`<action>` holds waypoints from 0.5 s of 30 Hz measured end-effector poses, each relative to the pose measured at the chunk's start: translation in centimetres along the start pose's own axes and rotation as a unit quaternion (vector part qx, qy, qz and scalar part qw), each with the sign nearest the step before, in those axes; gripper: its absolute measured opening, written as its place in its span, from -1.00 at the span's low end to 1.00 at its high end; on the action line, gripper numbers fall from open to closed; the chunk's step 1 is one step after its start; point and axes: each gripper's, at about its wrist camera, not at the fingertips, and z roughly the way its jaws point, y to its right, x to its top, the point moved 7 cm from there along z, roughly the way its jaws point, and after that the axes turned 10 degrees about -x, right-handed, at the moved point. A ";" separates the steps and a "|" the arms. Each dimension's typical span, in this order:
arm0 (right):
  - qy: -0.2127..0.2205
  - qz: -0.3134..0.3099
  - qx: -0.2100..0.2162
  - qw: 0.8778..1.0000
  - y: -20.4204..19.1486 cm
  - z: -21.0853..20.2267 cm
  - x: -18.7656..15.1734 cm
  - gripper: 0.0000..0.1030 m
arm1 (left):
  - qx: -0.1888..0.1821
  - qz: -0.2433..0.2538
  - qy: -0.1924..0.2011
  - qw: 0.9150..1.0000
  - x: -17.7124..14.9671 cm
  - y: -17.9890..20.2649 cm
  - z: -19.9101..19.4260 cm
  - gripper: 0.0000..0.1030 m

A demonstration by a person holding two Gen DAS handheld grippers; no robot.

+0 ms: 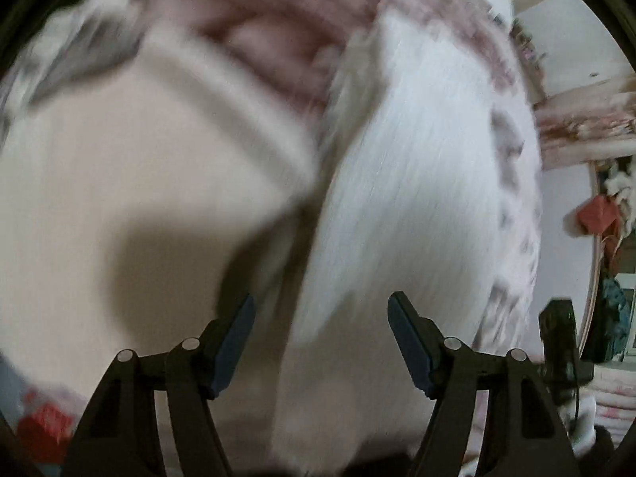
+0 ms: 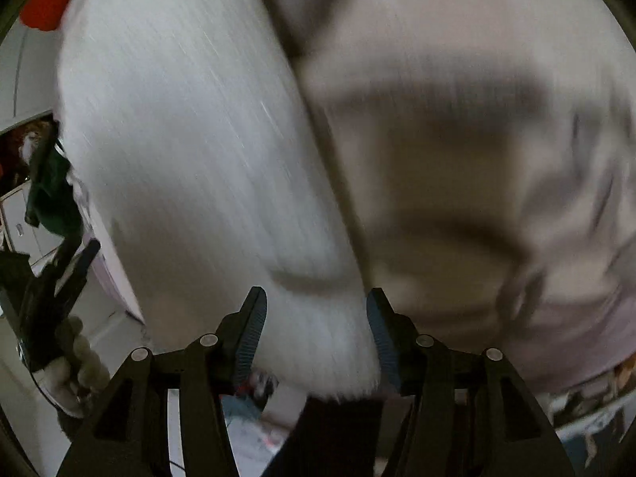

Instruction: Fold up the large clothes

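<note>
Both wrist views are badly smeared, so I can only read the big shapes. From my left wrist camera, the left gripper has its jaws standing apart with nothing pinched; the white fleecy garment runs from 6 o'clock up to 1 o'clock behind the gap, and I see no pad pressing on it. A beige garment with a ribbed band fills the 9 to 11 o'clock side, lying against the white one's left edge. A pink patterned cloth shows at 12 o'clock.

From my right wrist camera, the right gripper is also parted. The white fleecy garment's lower edge sits between the pads, close to the right one; whether it touches I cannot tell. The beige garment spreads from 12 to 4 o'clock. At 8 o'clock I see the other gripper in a hand
</note>
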 end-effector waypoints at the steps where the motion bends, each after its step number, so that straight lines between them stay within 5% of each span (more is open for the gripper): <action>1: -0.015 0.006 0.010 1.000 0.3 1.4 -1.1 0.07 | 0.005 -0.007 -0.017 1.000 -1.8 -0.6 0.8 0.31; 3: -0.037 0.011 0.035 0.999 0.2 3.8 -2.8 0.06 | 0.015 -0.016 -0.027 0.999 -4.2 -1.3 2.0 0.20; 4: -0.038 0.009 0.043 0.998 0.1 4.8 -3.4 0.06 | 0.021 -0.014 -0.022 0.999 -4.9 -1.4 2.1 -0.61; 5: -0.023 0.003 0.041 0.999 0.0 5.0 -3.6 -0.02 | 0.027 -0.015 -0.010 0.999 -5.8 -1.4 2.2 -0.86; 6: 0.007 0.001 0.028 1.000 0.2 4.8 -3.7 -0.46 | 0.023 -0.021 -0.001 1.000 -6.3 -1.3 2.0 -0.86; 8: 0.029 -0.002 0.012 0.999 0.6 4.2 -4.1 -0.73 | 0.001 -0.021 0.026 0.999 -7.1 -0.3 1.0 -0.86; 15: 0.079 -0.018 -0.030 0.996 1.9 1.8 -4.7 -0.94 | -0.028 -0.032 0.037 0.998 -8.5 0.3 0.4 -0.86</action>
